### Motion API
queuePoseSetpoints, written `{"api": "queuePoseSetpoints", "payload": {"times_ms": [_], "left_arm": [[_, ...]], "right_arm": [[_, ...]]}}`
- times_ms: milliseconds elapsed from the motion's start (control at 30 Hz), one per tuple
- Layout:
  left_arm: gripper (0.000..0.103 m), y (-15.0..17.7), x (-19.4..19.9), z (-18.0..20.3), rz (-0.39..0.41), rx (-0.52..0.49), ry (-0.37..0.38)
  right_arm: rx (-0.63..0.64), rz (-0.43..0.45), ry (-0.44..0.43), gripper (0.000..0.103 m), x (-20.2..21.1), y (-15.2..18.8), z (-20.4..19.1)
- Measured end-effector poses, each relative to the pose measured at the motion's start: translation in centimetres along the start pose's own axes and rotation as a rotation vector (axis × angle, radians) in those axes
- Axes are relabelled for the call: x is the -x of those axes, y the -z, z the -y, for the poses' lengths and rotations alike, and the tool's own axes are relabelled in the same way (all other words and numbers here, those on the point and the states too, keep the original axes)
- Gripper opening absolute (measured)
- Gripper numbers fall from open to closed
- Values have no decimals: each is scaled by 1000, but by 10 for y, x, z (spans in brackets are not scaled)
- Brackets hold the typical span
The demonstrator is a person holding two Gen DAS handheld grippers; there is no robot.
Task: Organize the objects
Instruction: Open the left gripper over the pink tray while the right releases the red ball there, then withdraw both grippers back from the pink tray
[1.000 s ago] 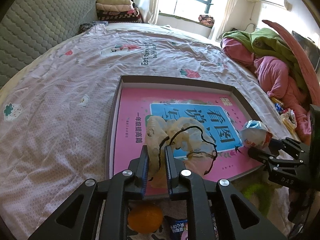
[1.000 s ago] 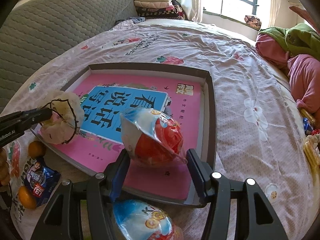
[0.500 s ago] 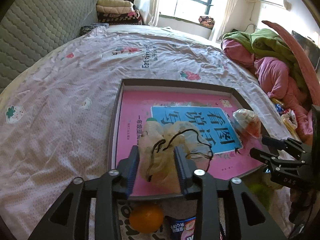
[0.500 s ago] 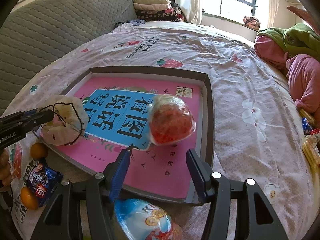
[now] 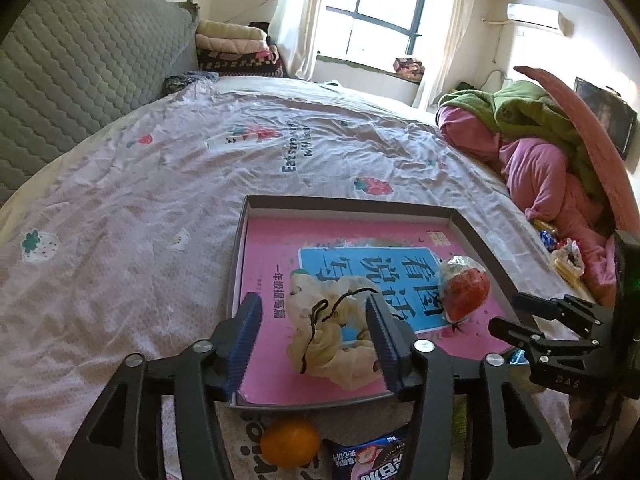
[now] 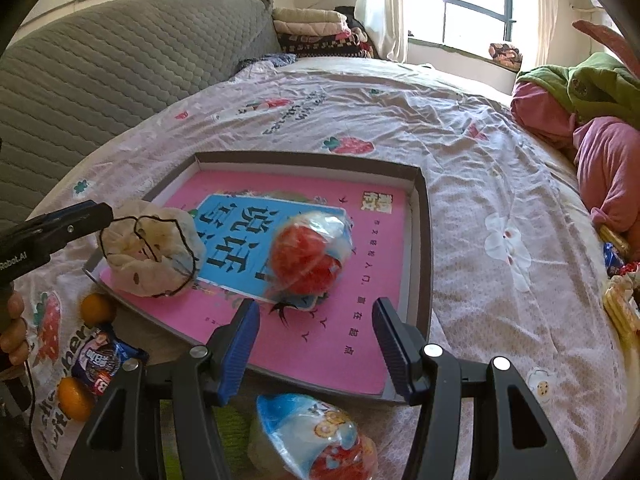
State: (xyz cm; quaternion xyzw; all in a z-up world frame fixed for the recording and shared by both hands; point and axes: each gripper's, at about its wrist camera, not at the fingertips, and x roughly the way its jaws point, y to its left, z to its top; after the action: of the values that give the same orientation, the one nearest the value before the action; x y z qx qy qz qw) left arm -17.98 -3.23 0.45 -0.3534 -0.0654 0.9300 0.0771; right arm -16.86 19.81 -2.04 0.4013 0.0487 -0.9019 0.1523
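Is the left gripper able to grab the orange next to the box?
Probably yes. The left gripper is open and empty, and the orange lies bare on the bed just outside the box, below its fingers.

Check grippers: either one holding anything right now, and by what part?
Nothing held. Left gripper is open around the cream drawstring pouch, which rests in the tray. Right gripper is open; the red wrapped snack lies free ahead of it.

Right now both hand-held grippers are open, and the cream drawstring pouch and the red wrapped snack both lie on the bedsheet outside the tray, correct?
Not quite. Both the left hand-held gripper and the right hand-held gripper are open, but the cream drawstring pouch and the red wrapped snack lie inside the tray, on the pink book. The right wrist view shows it.
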Motion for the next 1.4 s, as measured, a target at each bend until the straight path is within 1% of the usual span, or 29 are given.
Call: {"api": "queuePoseSetpoints", "payload": {"times_ms": [67, 167, 367, 467, 700, 900, 1167, 1333, 1400], "left_arm": [[61, 0, 3, 2, 5, -3, -2], [66, -1, 8, 5, 17, -24, -24], [75, -2, 14, 9, 24, -34, -41], [75, -1, 18, 11, 39, -41, -72], [76, -1, 30, 14, 73, -65, -113], [76, 1, 42, 18, 101, -81, -116], [76, 5, 57, 18, 126, -83, -125], [76, 10, 67, 19, 143, -75, -137], [76, 14, 71, 20, 145, -76, -135]], "right_arm": [[3, 22, 2, 58, 4, -1, -1], [2, 42, -5, 58, 9, -3, -2], [13, 63, -16, 58, 15, -3, -8], [17, 74, -25, 58, 18, -2, -12], [33, 152, -33, 59, 36, -3, -20], [24, 204, -55, 60, 51, -4, -22], [24, 240, -58, 60, 68, 3, -30], [28, 266, -70, 66, 77, 10, -37], [26, 281, -70, 66, 81, 12, -41]]}}
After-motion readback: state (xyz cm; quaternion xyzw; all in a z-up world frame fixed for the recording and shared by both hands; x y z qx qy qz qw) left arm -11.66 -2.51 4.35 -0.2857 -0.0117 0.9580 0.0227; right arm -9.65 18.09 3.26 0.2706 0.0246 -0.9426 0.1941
